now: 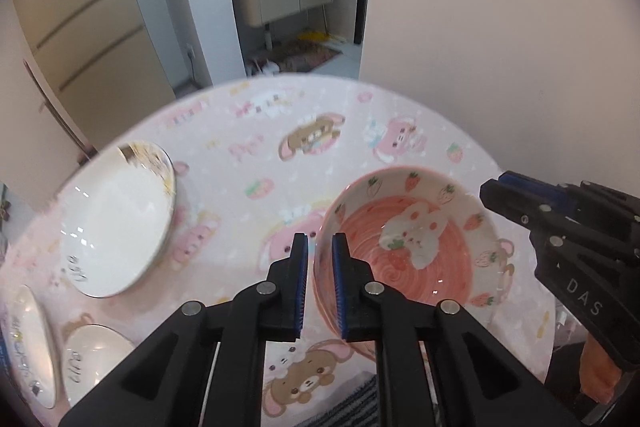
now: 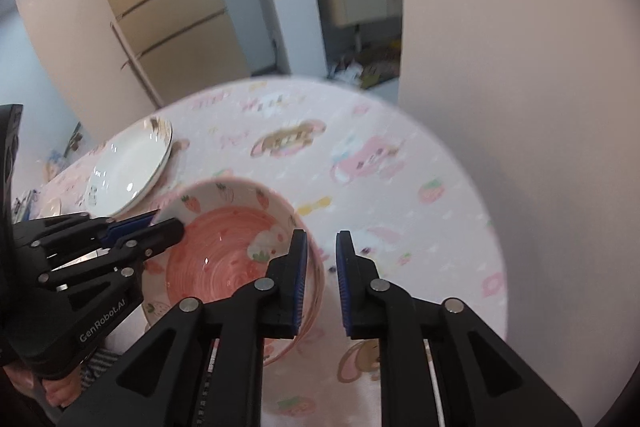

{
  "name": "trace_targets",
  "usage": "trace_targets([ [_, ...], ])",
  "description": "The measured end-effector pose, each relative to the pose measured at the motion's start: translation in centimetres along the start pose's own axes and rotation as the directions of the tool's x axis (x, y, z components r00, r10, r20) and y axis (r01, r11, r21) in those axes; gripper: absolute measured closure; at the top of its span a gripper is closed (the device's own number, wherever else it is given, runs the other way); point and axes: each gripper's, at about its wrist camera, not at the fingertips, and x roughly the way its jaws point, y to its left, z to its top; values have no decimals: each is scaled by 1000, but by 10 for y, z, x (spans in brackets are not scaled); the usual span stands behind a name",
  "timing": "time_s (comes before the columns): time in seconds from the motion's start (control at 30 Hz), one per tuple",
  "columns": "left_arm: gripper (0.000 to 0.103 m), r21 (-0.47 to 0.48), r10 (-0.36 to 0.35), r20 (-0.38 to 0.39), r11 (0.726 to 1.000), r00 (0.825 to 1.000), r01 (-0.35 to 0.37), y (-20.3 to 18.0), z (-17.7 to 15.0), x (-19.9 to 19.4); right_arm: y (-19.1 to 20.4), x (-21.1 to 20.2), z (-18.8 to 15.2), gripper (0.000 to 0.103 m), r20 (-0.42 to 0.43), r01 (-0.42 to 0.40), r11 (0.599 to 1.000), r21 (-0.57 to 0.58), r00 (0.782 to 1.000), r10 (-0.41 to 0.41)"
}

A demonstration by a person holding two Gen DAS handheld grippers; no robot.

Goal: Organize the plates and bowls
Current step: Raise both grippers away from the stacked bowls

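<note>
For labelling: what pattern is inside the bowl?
Pink swirl, white bunny, strawberries on the bowl; left wrist view.

The right gripper (image 1: 494, 193) bore white letters "DAS" on its black body, seen from the left wrist view. The left gripper (image 2: 164, 223) carried "GenRobot.AI" on its side — plain in the right wrist view. The plates (image 1: 116, 219) showed dark script near their rims — too blurred to read.
</note>
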Motion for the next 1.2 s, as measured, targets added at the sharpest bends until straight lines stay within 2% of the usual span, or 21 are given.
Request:
trace_targets([
  [0.07,53,12,32,59,999,998,-33,-3,1,-21,-1,-14,2,85,29,-7,1000,0,1000,7],
  [0.13,40,-3,33,148,999,988,-33,-3,1,-48,-1,-31,5,79,61,-19,1000,-6,998,19],
  [0.27,36,-60,2,232,998,973,12,7,3,-97,5,-69,10,71,144,-2,999,-33,990,7],
  [0.33,35,-73,64,276,996,959,-45,10,4,-121,10,-90,14,68,186,-15,999,-38,982,22],
  [0.4,32,-82,137,360,990,923,-116,15,1,-153,18,-111,17,66,228,-35,998,-61,973,48],
  [0.43,28,-126,168,394,984,903,-128,24,-2,-174,22,-120,18,64,247,-41,997,-71,967,58],
  [0.53,23,-194,166,466,977,869,-82,46,-15,-225,35,-146,18,61,300,-61,993,-105,950,90],
  [0.57,18,-207,183,483,974,856,-91,50,-20,-238,40,-154,17,60,315,-69,991,-117,944,103],
  [0.63,17,-232,242,521,963,819,-137,59,-33,-268,49,-167,15,58,338,-84,987,-134,933,125],
  [0.7,17,-248,276,533,955,800,-165,66,-45,-290,59,-178,11,57,360,-97,983,-153,921,147],
  [0.8,17,-285,315,530,941,788,-185,80,-64,-306,76,-188,7,54,381,-126,977,-174,906,185],
  [0.93,17,-344,364,497,916,788,-206,111,-113,-320,104,-183,2,52,375,-186,965,-185,894,244],
  [1.03,17,-414,413,480,884,774,-216,139,-136,-324,130,-175,-1,52,359,-206,953,-220,892,276],
  [1.1,17,-445,430,470,869,771,-214,152,-147,-327,146,-170,-4,52,352,-227,944,-238,886,302],
  [1.17,16,-464,468,442,849,766,-251,162,-157,-329,159,-170,-8,50,365,-268,928,-258,862,350],
  [1.2,16,-464,484,437,843,758,-271,164,-164,-332,164,-170,-11,45,374,-286,921,-263,850,371],
])
